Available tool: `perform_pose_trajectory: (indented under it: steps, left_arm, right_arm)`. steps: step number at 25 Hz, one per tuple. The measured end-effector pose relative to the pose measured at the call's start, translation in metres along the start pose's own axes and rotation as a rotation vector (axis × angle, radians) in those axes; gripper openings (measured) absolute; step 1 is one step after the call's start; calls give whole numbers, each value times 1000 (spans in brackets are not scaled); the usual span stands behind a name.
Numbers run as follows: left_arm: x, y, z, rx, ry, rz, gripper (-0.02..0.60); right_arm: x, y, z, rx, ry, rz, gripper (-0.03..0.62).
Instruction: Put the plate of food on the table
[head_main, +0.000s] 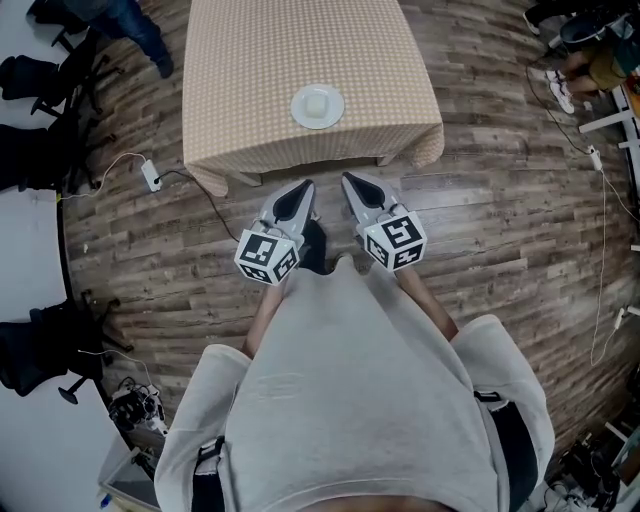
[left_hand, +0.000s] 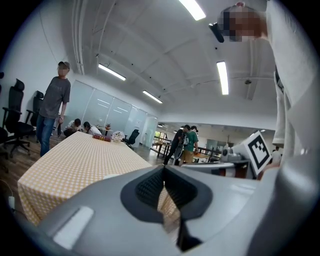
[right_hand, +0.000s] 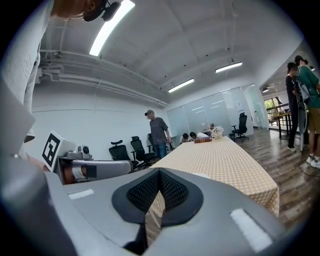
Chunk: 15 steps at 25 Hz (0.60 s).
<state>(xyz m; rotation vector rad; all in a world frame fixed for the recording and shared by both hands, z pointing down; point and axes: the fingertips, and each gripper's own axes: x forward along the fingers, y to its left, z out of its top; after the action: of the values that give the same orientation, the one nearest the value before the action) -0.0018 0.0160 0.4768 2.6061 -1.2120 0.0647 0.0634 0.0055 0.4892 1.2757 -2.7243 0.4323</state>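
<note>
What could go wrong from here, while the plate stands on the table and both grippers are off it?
1. The plate sits near the front edge of the table. A pull on the hanging cloth, for example by a knee or a gripper, could drag it off.
2. A cable lies on the floor by the table's left corner; a foot might catch it.

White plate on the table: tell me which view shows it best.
The head view: it looks down on the whole white plate near the front edge of the table. Both gripper views skim low across that table, and their own jaws cover its near edge; no plate is clear there.
</note>
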Motion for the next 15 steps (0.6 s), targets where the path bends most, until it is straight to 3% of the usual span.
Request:
perform_pose_trajectory:
  steps: [15]
  left_arm:
    - [-26, -21, -1, 19, -27, -2, 8]
  right_arm:
    - [-24, 20, -4, -12, -13, -13, -3]
